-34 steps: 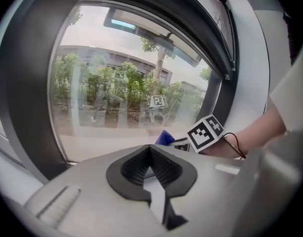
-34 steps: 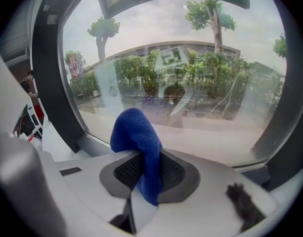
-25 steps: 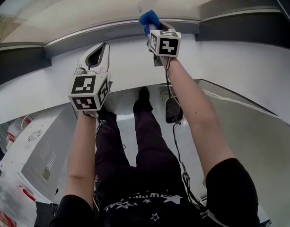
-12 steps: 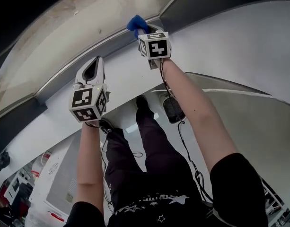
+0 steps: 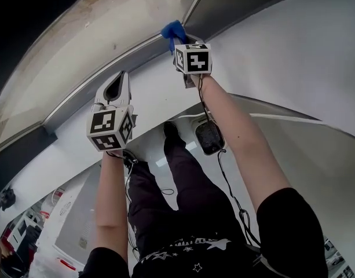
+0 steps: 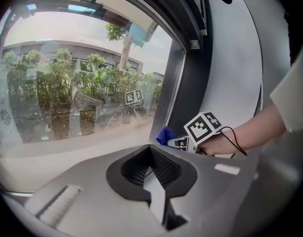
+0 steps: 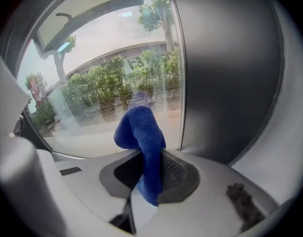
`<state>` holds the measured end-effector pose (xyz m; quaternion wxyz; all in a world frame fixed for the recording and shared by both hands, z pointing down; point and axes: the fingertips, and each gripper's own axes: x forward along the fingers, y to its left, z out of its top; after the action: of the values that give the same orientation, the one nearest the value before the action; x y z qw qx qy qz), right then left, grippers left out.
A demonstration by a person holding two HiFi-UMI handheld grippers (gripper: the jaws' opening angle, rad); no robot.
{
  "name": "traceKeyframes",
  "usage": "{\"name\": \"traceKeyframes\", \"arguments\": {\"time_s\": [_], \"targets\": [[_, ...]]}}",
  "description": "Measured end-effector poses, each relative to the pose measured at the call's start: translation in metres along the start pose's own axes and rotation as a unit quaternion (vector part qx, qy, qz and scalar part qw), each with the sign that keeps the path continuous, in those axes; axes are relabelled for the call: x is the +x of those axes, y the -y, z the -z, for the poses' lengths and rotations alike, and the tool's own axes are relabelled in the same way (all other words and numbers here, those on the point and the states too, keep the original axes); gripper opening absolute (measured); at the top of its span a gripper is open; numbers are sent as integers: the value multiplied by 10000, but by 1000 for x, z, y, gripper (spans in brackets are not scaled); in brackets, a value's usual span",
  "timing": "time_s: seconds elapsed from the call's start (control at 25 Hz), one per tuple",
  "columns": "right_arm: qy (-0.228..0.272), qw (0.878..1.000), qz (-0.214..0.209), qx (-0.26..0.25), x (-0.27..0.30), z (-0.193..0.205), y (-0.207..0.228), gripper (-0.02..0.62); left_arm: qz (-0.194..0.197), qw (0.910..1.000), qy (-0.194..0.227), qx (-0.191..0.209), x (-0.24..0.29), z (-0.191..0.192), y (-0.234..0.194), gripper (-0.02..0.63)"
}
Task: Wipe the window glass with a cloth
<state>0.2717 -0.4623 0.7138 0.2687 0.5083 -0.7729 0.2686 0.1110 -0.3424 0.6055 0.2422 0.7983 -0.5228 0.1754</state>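
Observation:
The window glass [image 5: 108, 33] fills the top left of the head view, with trees and a building behind it [image 6: 77, 98]. My right gripper [image 5: 182, 39] is shut on a blue cloth [image 5: 172, 30], held at the lower corner of the pane beside the dark frame post. In the right gripper view the cloth [image 7: 140, 142] sticks up from between the jaws, just in front of the glass [image 7: 116, 83]. My left gripper [image 5: 116, 86] is held lower and to the left, near the white wall below the window. It is shut with nothing in it [image 6: 151, 154].
A dark window frame post [image 7: 225, 73] runs up the pane's right side, and a dark sill strip [image 5: 79, 100] runs under it. White wall [image 5: 281, 57] lies below. The person's legs [image 5: 183, 178], a cable and a white appliance [image 5: 73, 225] are underneath.
The head view has tilted, so the window now runs diagonally. The right gripper with the cloth stays at the pane's lower corner by the frame post. The left gripper keeps its place.

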Motion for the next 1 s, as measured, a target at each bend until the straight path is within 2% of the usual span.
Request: {"name": "traceKeyframes", "arguments": {"time_s": [0.16,0.36,0.6,0.8,1.0], "targets": [[36,9998,-172,-107,-5,-2,-8,74,-176,9998,126,-40,-8,-6,5,8],[121,9983,-547,176,-25,4,-34,74,-384,9987,253,-217,-38,-10,8,8],[123,9958,-906,-100,-68,18,-93,74,-516,9973,328,-407,-89,-2,9,8],[321,9900,-1330,-343,-111,3,-141,74,-556,9958,510,-523,-129,-4,17,8],[559,9843,-1570,-583,-171,-2,-191,74,-533,9953,585,-558,-189,7,33,8]]}}
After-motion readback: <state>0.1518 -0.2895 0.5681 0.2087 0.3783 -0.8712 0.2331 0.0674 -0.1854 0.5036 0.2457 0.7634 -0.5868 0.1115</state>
